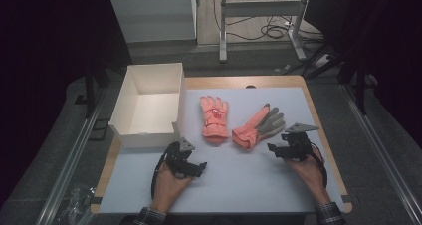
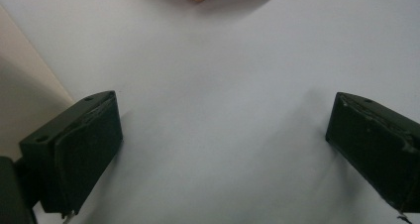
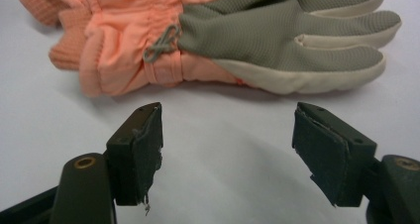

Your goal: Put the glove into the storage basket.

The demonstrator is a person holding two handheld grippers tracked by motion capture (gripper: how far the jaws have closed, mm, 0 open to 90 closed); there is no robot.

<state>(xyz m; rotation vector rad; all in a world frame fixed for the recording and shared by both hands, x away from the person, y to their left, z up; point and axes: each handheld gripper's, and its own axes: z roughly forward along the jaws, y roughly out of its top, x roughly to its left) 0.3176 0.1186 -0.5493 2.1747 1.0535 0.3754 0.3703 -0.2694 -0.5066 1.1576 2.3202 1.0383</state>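
- Approach is the step in hand, as I judge it: the right gripper [image 1: 274,148] sits just short of the palm-up glove [image 1: 256,125], pointed at its cuff end, so a pick-up looks about to start.
- Right gripper's state: released, its two black jaws standing apart over bare white table cover [image 1: 249,185], nothing between them; in the right gripper view the glove [image 3: 208,40] lies just ahead of the tips, not touched.
- Left gripper [image 1: 191,169]: also released, jaws wide over bare cover; the other glove [image 1: 215,118] lies ahead of it, well clear, and the white box [image 1: 149,103] stands ahead and to its left.
- Next move, by my reading: ease the right gripper forward until the cuff sits between the pads, then close; the soft fabric may bunch, so a deep bite is safer.
- Count: two gloves, one box, two grippers.
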